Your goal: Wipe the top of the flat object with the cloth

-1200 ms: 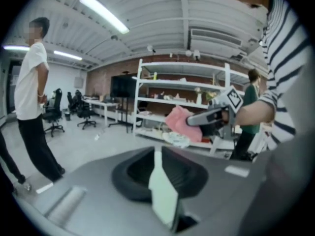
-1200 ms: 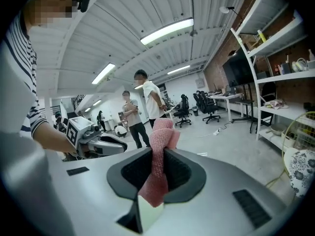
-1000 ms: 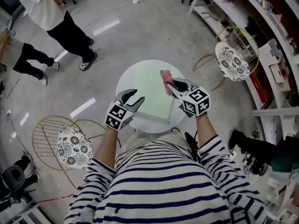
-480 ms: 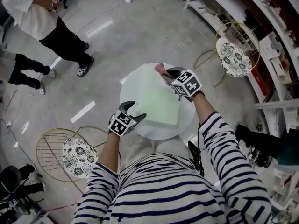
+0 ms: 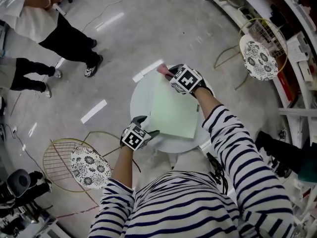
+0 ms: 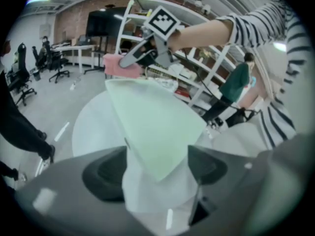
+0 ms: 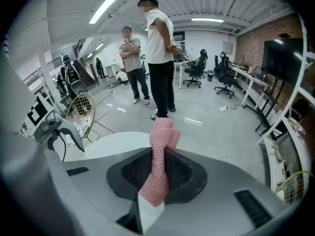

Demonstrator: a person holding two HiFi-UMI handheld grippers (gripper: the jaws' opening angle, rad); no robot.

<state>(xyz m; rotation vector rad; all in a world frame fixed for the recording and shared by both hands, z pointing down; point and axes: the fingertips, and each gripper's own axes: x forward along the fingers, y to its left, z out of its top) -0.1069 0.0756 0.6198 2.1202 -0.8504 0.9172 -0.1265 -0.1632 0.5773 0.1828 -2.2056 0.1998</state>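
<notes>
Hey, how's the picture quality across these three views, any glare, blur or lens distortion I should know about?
Head view: light streaks glare off the floor; lines bow near the edges. Left gripper view: the left gripper, jaws just opened wider around a corner of the green board, blurs up close; corners dark. Right gripper view: heavy fisheye, ceiling strips blown bright, pink cloth fairly sharp.

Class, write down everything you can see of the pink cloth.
The pink cloth looks coarsely knitted. It is bunched into a narrow strip and pinched between the shut jaws of the right gripper, with its free end poking out beyond them. It hangs by the far corner of the pale green board; whether they touch is unclear.
</notes>
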